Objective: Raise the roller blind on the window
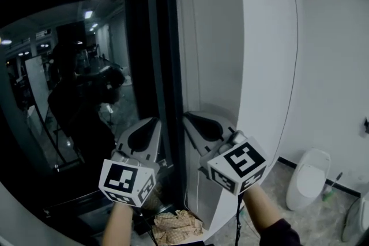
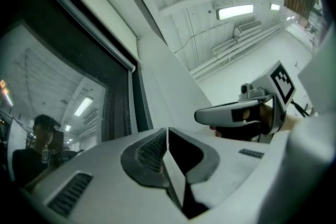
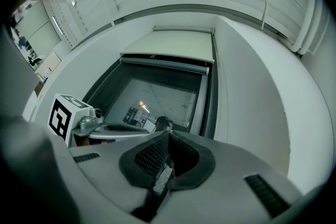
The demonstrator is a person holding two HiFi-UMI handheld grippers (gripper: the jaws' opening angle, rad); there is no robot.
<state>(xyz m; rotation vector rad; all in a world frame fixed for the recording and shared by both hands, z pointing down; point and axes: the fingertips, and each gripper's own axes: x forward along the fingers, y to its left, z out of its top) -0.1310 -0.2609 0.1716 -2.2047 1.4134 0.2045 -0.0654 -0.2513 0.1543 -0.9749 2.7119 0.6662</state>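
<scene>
while the roller blind [image 3: 168, 45] sits rolled up high, it covers only the top of the window [image 3: 157, 97], and the dark glass under it shows. the left gripper [image 2: 167, 136] is closed, its jaws pressed together. the right gripper [image 3: 168, 136] is closed the same way. both point up, side by side, near the window's right edge, by a white wall [image 1: 259, 37].

No legible text or signs

A bare, utilitarian room, likely an office or lab building: plain white walls [image 1: 259, 37], a tall dark window [image 1: 81, 83] at left, a ceiling strip light [image 2: 234, 11], exposed pipes [image 2: 247, 42]
</scene>
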